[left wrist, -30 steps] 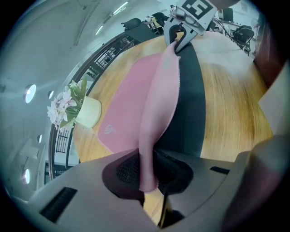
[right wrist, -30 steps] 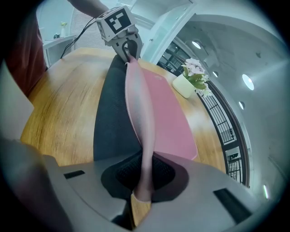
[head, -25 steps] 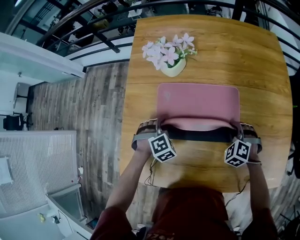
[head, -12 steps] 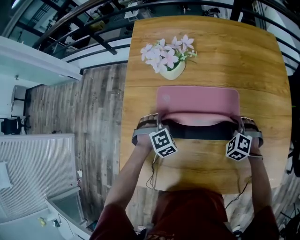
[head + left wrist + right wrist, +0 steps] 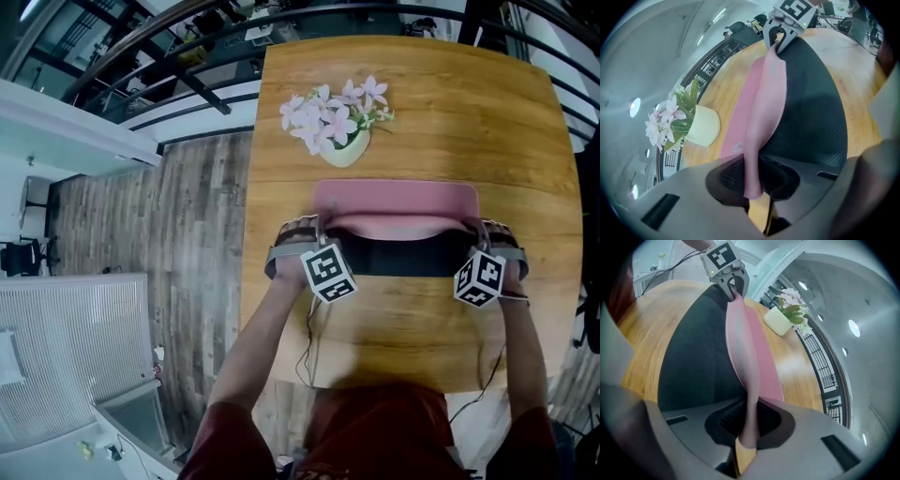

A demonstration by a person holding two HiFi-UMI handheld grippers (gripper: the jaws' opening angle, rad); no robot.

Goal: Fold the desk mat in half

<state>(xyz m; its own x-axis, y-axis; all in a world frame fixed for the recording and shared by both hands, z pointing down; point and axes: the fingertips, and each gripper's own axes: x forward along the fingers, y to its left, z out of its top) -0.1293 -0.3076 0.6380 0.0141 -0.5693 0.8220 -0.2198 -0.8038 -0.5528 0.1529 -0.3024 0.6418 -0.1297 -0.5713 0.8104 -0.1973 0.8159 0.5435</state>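
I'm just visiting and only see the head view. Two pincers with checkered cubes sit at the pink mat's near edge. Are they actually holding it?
Observer: Yes. In the left gripper view, the left gripper has its jaws shut on the pink edge of the desk mat, at one corner.
Operator: And the other one?
Observer: Same. The right gripper view shows the right gripper pinching the opposite corner. Up close, the mat's black underside has a fine mesh texture.

Nothing legible from where I stand. The cubes on the left gripper (image 5: 317, 232) and right gripper (image 5: 476, 231) carry only black-and-white square patterns. A faint emblem (image 5: 736, 147) on the pink desk mat (image 5: 764, 93) is too blurred to read.
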